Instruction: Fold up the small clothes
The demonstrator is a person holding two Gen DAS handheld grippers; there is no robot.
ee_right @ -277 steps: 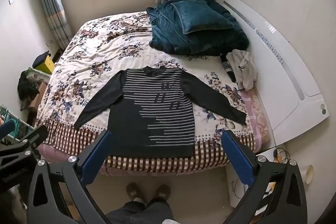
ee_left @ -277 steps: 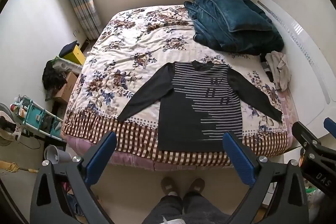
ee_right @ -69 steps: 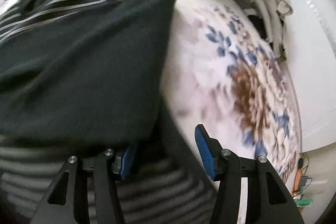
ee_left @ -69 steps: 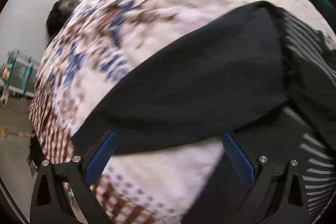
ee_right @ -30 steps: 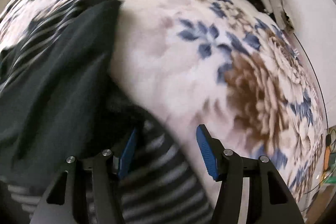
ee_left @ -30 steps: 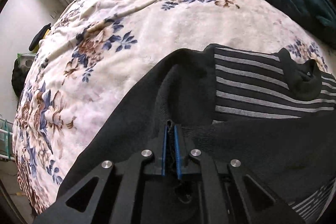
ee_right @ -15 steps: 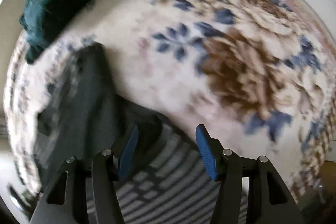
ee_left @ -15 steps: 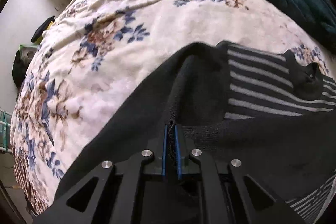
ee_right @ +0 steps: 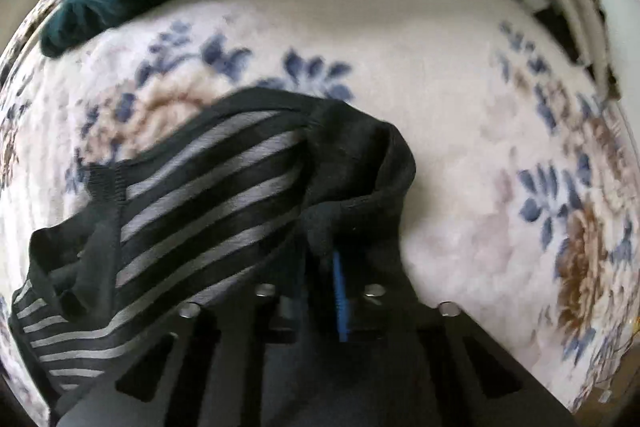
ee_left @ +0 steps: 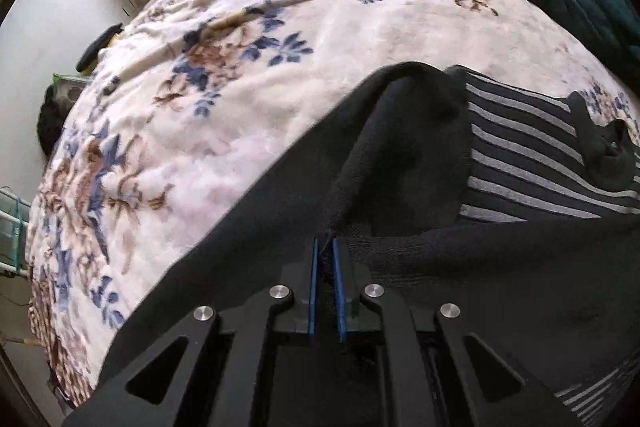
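Black striped sweater (ee_left: 520, 155) on floral bed (ee_left: 280, 67), left hand-held gripper (ee_left: 325, 247) pinching its fabric, right hand-held gripper (ee_right: 324, 259) just closed on its sleeve.

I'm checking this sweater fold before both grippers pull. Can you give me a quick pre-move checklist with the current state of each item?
1. Left gripper shut on the striped sweater: ok, black fabric sits pinched between the blue pads.
2. Right gripper shut on the sweater: ok, its jaws have just been closing and cloth bunches over them.
3. Right grip takes one layer only: cannot tell, the cloth hides the pads.
4. Collar lying flat: not ok, rumpled.
5. Floral blanket bare beside the sweater: ok.
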